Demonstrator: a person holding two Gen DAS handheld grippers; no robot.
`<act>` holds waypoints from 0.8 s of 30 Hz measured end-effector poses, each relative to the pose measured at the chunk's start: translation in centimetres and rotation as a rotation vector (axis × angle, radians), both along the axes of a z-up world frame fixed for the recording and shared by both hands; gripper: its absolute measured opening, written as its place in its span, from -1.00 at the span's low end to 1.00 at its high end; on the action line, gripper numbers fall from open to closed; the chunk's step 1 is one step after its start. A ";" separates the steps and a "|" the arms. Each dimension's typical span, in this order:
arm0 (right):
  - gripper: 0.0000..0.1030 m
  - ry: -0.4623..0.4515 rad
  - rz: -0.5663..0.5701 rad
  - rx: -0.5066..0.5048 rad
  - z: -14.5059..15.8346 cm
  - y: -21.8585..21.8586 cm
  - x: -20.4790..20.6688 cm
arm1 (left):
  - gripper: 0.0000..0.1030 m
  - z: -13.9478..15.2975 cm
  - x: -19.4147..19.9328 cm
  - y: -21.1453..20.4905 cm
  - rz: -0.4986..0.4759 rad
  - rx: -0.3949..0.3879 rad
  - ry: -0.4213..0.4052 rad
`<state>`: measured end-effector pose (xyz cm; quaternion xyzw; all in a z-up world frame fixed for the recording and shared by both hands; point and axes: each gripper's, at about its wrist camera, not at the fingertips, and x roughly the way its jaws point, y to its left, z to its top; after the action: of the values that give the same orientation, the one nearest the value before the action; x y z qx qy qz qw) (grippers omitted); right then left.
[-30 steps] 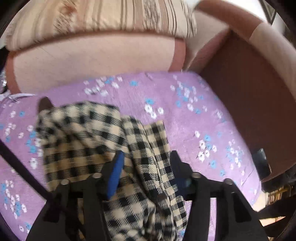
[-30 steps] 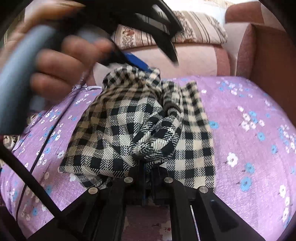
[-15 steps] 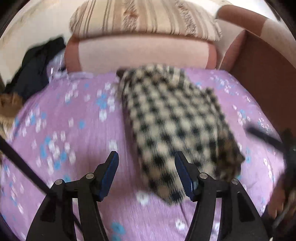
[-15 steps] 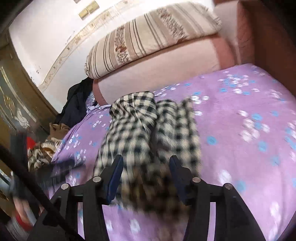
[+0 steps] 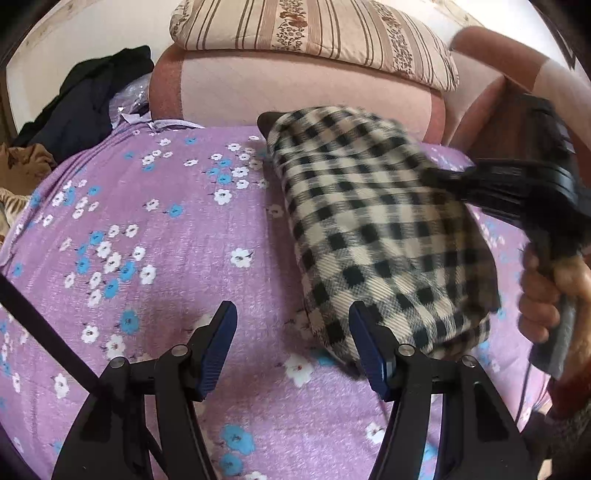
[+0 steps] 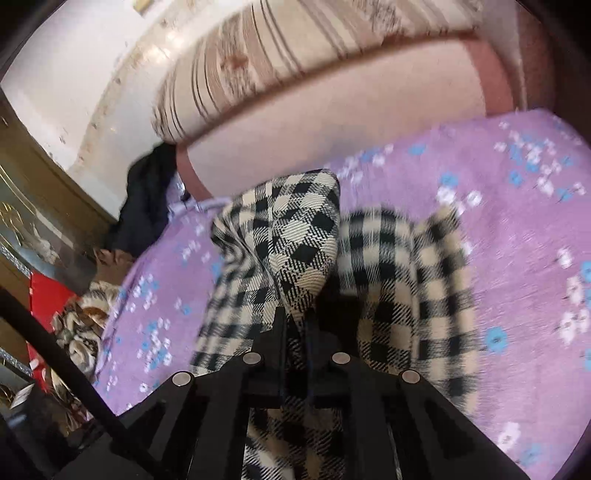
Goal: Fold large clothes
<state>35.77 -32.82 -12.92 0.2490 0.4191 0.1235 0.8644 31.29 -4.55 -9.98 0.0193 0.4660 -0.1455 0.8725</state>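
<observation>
A black-and-cream checked garment (image 5: 373, 236) lies folded in a long bundle on the purple flowered bedspread (image 5: 155, 236). My left gripper (image 5: 293, 350) is open and empty, just left of the bundle's near end, its right finger beside the cloth. My right gripper (image 6: 295, 325) is shut on a fold of the checked garment (image 6: 295, 240) and lifts it off the spread. The right gripper also shows in the left wrist view (image 5: 517, 184), reaching over the bundle from the right, held by a hand.
A pink sofa back (image 5: 295, 88) with a striped cushion (image 5: 314, 33) bounds the far side. A brown armrest (image 5: 491, 110) stands at the right. Dark clothes (image 5: 92, 96) are piled at the far left. More fabric and a red box (image 6: 48, 295) sit off the left edge.
My left gripper let go of the garment and drew back to its left. My right gripper opened, then closed again on a fold and is raising it.
</observation>
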 end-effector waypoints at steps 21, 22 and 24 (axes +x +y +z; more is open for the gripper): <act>0.04 0.068 -0.067 -0.026 -2.0 -5.2 -6.7 | -0.11 -4.9 1.0 -4.7 -0.096 0.200 0.084; 0.05 0.073 -0.049 -0.025 -2.5 -5.0 -7.6 | -0.11 -4.9 1.0 -4.5 -0.093 0.187 0.085; 0.05 0.087 -0.021 -0.012 -3.6 -4.5 -8.7 | -0.11 -4.9 0.8 -4.4 -0.089 0.183 0.078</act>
<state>27.07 -37.34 -16.53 0.2535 0.4546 0.1012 0.8479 32.12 -8.92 -14.91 0.1138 0.5097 -0.1416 0.8410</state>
